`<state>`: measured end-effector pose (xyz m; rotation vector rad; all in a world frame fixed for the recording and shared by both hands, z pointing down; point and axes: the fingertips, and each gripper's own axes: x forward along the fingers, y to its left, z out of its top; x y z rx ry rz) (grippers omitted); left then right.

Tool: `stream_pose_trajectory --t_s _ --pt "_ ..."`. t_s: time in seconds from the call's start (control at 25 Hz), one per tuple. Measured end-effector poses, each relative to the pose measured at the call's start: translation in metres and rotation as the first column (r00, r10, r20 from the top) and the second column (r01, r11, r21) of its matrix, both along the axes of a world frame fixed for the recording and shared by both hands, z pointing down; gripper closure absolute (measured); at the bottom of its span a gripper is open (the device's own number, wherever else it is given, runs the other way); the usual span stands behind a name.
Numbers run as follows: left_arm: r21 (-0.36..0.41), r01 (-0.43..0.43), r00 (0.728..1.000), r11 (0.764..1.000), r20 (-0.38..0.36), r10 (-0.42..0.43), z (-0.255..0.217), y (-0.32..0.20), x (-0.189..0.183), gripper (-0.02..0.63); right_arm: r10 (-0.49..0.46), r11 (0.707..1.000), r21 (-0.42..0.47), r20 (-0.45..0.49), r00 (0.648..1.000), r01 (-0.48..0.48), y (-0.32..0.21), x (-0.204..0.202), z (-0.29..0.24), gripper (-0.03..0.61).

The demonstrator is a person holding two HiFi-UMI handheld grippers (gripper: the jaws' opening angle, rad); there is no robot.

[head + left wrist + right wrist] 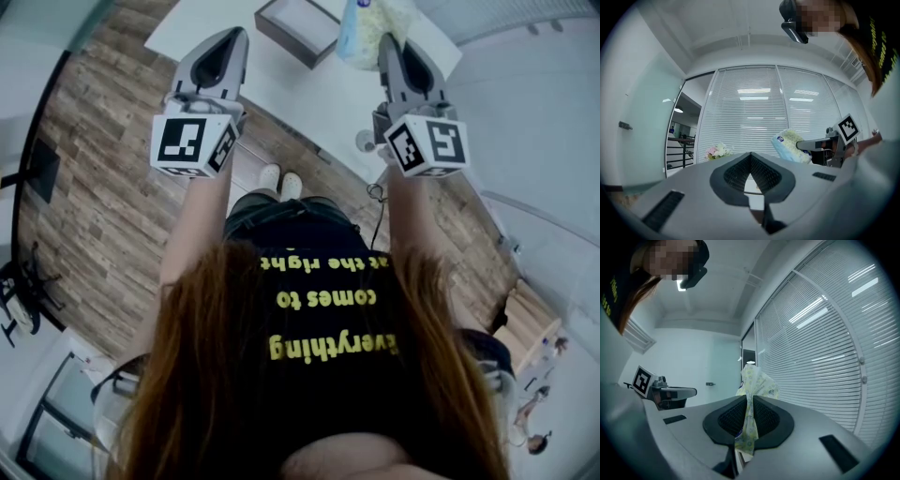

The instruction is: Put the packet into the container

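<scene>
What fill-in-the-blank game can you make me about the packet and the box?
1. The packet is pinched in the hand-held gripper on the person's ____ side.
2. The left hand-held gripper has its jaws together and holds ____.
3. The dark container stands on a table whose colour is ____.

Missing words: right; nothing; white.
</scene>
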<state>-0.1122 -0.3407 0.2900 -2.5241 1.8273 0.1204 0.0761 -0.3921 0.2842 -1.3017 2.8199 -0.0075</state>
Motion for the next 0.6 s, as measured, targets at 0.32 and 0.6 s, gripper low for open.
stream_pose_trajectory --t_s 0.32,0.6 --pt "-0.018 0.014 1.000 1.000 -0.008 -0.015 0.007 -0.009 -0.010 0.612 -0.059 0.996 -0.074 -0.049 0.997 0.056 -0.053 -0.022 0.034 0.532" --pt "-0.029 0.031 1.000 0.999 -0.002 -0.031 0.009 -0.010 -0.020 0.612 -0.163 0.973 -0.185 -0.146 0.976 0.135 -0.098 -0.046 0.079 0.532"
